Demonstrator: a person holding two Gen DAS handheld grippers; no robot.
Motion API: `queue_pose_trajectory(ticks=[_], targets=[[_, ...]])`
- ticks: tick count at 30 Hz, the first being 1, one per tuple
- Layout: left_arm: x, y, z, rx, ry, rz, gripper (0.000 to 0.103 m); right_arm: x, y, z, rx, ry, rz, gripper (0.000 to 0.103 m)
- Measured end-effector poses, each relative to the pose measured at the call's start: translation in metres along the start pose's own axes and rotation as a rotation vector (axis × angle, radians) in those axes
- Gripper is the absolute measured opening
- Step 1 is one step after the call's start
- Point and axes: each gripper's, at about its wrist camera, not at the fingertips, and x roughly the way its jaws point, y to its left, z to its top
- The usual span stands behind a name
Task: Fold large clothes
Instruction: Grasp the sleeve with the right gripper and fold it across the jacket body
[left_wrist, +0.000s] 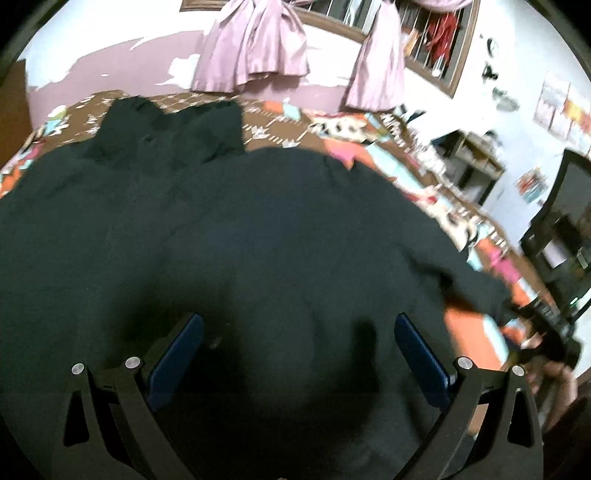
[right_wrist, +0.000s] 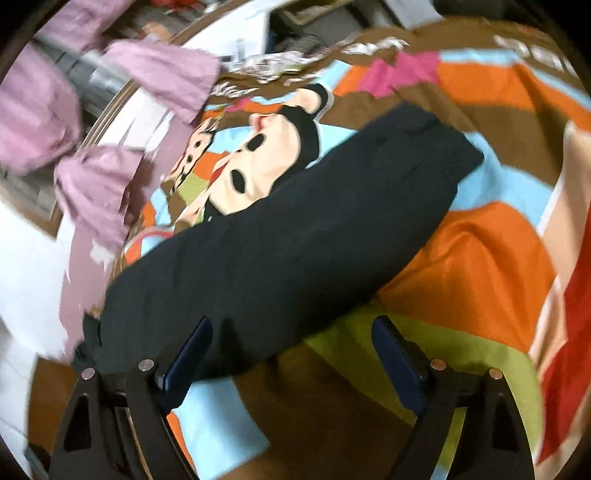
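A large black garment (left_wrist: 229, 229) lies spread over a colourful cartoon bedspread (left_wrist: 280, 129). My left gripper (left_wrist: 298, 325) hovers open just above the garment's middle, holding nothing. In the right wrist view a long black sleeve or folded part of the garment (right_wrist: 295, 236) stretches diagonally across the bedspread (right_wrist: 480, 258). My right gripper (right_wrist: 291, 328) is open over the near end of that black part, its left finger (right_wrist: 188, 358) above the cloth, and it grips nothing.
Pink curtains (left_wrist: 258, 44) hang at a window beyond the bed, also in the right wrist view (right_wrist: 92, 184). A shelf unit (left_wrist: 469, 158) and dark furniture (left_wrist: 565, 229) stand at the right by the white wall.
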Motion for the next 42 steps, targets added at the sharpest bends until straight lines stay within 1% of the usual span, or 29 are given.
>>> queue_pose_trajectory(ticks=[2,4,5,6,7,8,9,10,11,12,14,18,21,24,26,27,29,30,32,33,35,36,38,40,42], targets=[[0.007,-0.006,0.012,0.005,-0.015,-0.056,0.101,0.005,-0.004,0.004,0.043,0.0,0.014,0.087],[0.015,-0.012,0.02,0.021,-0.009,-0.102,0.101,0.011,-0.007,0.01,0.083,0.005,0.027,0.081],[0.023,-0.016,0.023,0.036,0.009,-0.12,0.101,0.013,-0.009,0.011,0.1,0.011,0.027,0.071],[0.029,-0.018,0.023,0.05,0.029,-0.121,0.101,0.016,-0.011,0.013,0.127,0.017,0.024,0.058],[0.04,-0.022,0.023,0.07,0.069,-0.111,0.101,0.018,-0.014,0.015,0.154,0.018,0.026,0.052],[0.046,-0.024,0.021,0.084,0.101,-0.094,0.101,0.019,-0.016,0.016,0.19,0.017,0.031,0.044],[0.056,-0.026,0.018,0.106,0.136,-0.063,0.101,0.02,-0.018,0.017,0.218,0.015,0.034,0.039],[0.061,-0.026,0.016,0.122,0.147,-0.048,0.101,0.019,-0.02,0.018,0.242,0.013,0.039,0.036],[0.063,-0.026,0.014,0.134,0.144,-0.041,0.101,0.019,-0.02,0.019,0.255,0.014,0.043,0.027],[0.064,-0.026,0.013,0.135,0.14,-0.042,0.101,0.018,-0.019,0.021,0.253,0.014,0.043,0.02],[0.066,-0.022,0.01,0.127,0.134,-0.056,0.101,0.009,-0.009,0.027,0.206,-0.008,0.032,0.014],[0.068,-0.018,0.001,0.13,0.11,-0.074,0.101,-0.015,0.024,0.036,0.1,-0.069,0.005,0.01],[0.066,-0.018,0.002,0.117,0.104,-0.092,0.101,-0.038,0.061,0.044,-0.008,-0.127,-0.015,0.008],[0.049,-0.013,0.002,0.087,0.104,-0.118,0.101,-0.061,0.111,0.049,-0.148,-0.191,-0.019,0.008],[0.022,-0.003,0.004,0.063,0.064,-0.166,0.101,-0.072,0.144,0.046,-0.252,-0.226,-0.023,0.008],[0.008,0.001,0.005,0.06,0.049,-0.175,0.101,-0.079,0.169,0.041,-0.337,-0.254,-0.03,0.008],[-0.015,0.006,0.006,0.056,0.041,-0.172,0.101,-0.088,0.213,0.027,-0.494,-0.298,-0.037,0.008],[-0.03,0.014,0.004,0.045,0.034,-0.155,0.101,-0.091,0.232,0.017,-0.565,-0.313,-0.03,0.008],[-0.055,0.029,0.002,0.015,0.026,-0.134,0.101,-0.093,0.269,-0.004,-0.697,-0.33,-0.011,0.008],[-0.067,0.034,-0.001,0.0,0.019,-0.123,0.101,-0.093,0.288,-0.02,-0.776,-0.33,0.006,0.008],[-0.095,0.058,-0.008,-0.049,0.014,-0.079,0.101,-0.089,0.327,-0.061,-0.935,-0.312,0.046,0.008],[-0.106,0.062,-0.008,-0.067,0.012,-0.066,0.101,-0.086,0.34,-0.081,-1.004,-0.3,0.066,0.008],[-0.133,0.086,-0.014,-0.108,-0.003,-0.024,0.101,-0.081,0.36,-0.119,-1.13,-0.286,0.092,0.008],[-0.162,0.112,-0.02,-0.146,-0.026,0.015,0.101,-0.071,0.378,-0.174,-1.294,-0.26,0.111,0.008],[-0.186,0.135,-0.028,-0.181,-0.044,0.039,0.101,-0.057,0.386,-0.214,-1.383,-0.207,0.118,0.008]])
